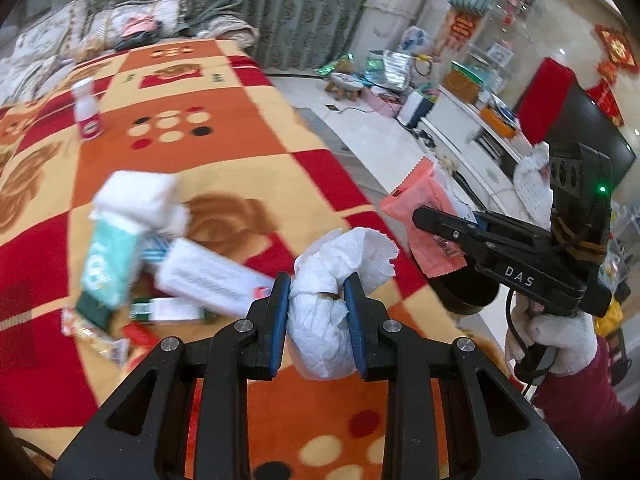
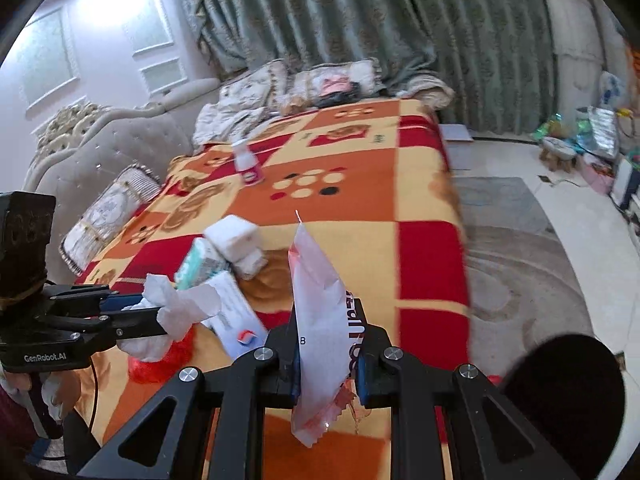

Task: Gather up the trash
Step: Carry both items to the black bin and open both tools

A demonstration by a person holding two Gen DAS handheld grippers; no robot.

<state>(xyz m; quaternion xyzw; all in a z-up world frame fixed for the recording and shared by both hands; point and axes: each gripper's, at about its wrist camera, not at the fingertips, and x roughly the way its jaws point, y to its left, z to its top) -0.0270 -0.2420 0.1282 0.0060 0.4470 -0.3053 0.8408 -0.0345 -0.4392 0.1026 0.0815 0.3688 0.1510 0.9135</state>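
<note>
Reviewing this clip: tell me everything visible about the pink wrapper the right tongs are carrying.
The pink wrapper is a flat, thin plastic-looking sachet, salmon pink with zigzag-cut ends and dark print. It looks empty and slightly creased. The right tongs are shut on its middle, holding it edge-up in the air above the blanket's edge. From the right wrist view its pale reverse side shows. Only the fingers touch it.

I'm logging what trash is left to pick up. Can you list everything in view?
tissue wad: one, white, in the left gripper
wrapper: one, pink and white, in the right gripper
bottle: one, white with pink label, upright on the blanket, far side
litter pile: several white and teal packs and boxes, on the blanket
blanket: one, red, orange and cream
left gripper: shut on the tissue wad
right gripper: shut on the wrapper
</note>
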